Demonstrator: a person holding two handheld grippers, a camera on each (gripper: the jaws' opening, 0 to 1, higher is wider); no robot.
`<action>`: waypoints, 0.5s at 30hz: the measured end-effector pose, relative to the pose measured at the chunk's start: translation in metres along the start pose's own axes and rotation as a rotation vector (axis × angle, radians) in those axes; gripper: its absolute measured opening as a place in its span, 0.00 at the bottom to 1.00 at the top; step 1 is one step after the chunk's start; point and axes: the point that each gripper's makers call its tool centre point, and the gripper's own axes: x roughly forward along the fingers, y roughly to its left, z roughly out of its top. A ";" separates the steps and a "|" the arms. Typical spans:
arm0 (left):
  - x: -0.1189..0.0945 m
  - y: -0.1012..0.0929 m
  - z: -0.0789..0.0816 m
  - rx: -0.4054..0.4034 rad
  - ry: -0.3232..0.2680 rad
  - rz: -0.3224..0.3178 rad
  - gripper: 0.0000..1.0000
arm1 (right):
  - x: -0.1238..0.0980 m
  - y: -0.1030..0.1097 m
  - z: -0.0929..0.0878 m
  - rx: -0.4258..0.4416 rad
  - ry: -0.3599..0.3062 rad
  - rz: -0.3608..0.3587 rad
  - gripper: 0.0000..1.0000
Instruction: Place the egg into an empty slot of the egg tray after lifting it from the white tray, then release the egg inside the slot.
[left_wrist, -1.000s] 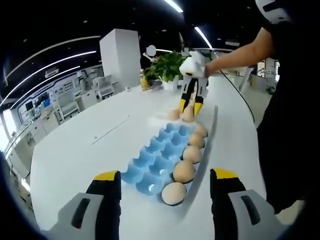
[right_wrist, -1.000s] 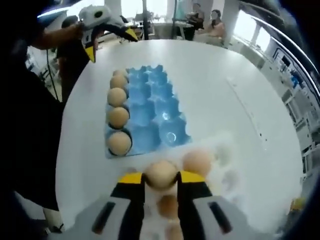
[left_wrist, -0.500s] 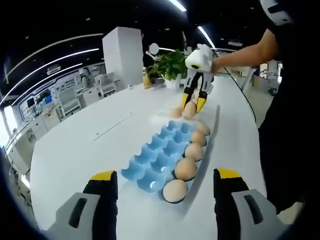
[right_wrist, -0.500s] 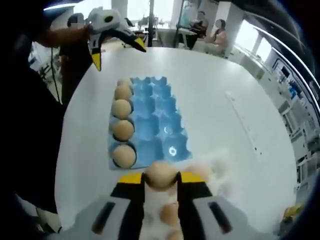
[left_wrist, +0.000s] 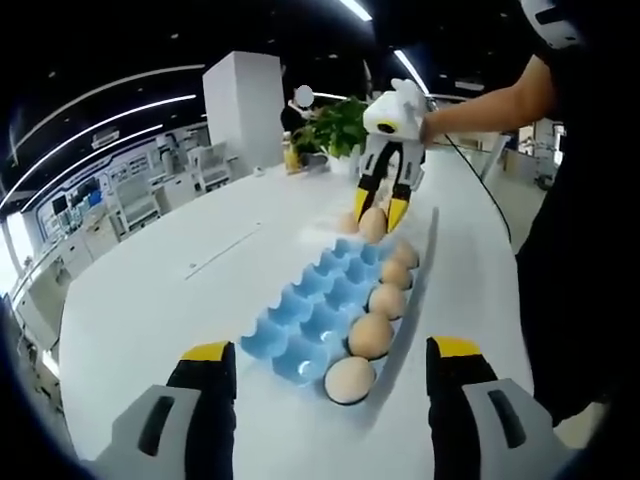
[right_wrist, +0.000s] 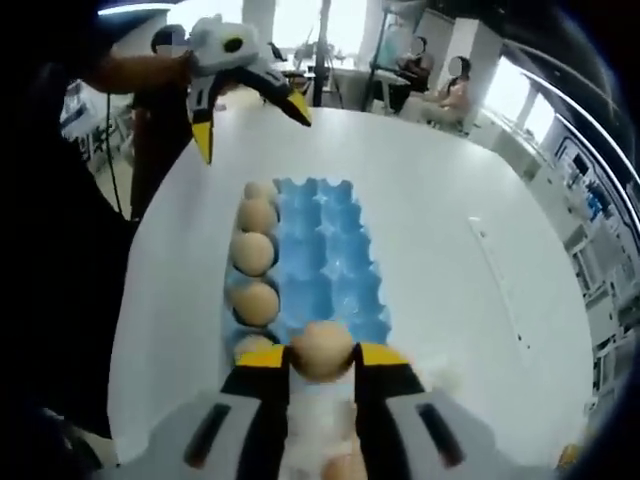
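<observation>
The egg (right_wrist: 322, 349) sits clamped between the yellow tips of the right tool (right_wrist: 322, 358), held in the air just above the near edge of the blue egg tray (right_wrist: 325, 250). In the left gripper view the same egg (left_wrist: 373, 222) shows between the right tool's (left_wrist: 379, 212) tips at the far end of the blue egg tray (left_wrist: 315, 320). One long row of the tray holds a line of eggs (right_wrist: 255, 252); the other slots are bare. The white tray (right_wrist: 320, 430) lies directly under the right tool, with another egg (right_wrist: 340, 467) in it. The left tool (left_wrist: 325, 360) hangs released, jaws spread wide with nothing between them, over the near end of the blue tray. Everything rests on a white table (left_wrist: 160, 300). A potted plant (left_wrist: 330, 128) stands at the table's far end.
</observation>
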 end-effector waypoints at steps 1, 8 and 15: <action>0.000 0.000 0.000 0.001 -0.001 -0.002 0.79 | 0.002 0.001 0.004 -0.002 -0.006 0.006 0.24; 0.000 -0.003 -0.001 0.004 0.004 -0.012 0.79 | 0.017 0.005 0.036 -0.033 -0.059 0.028 0.24; -0.001 -0.002 -0.001 0.002 0.001 -0.008 0.78 | 0.034 0.012 0.060 -0.074 -0.092 0.056 0.24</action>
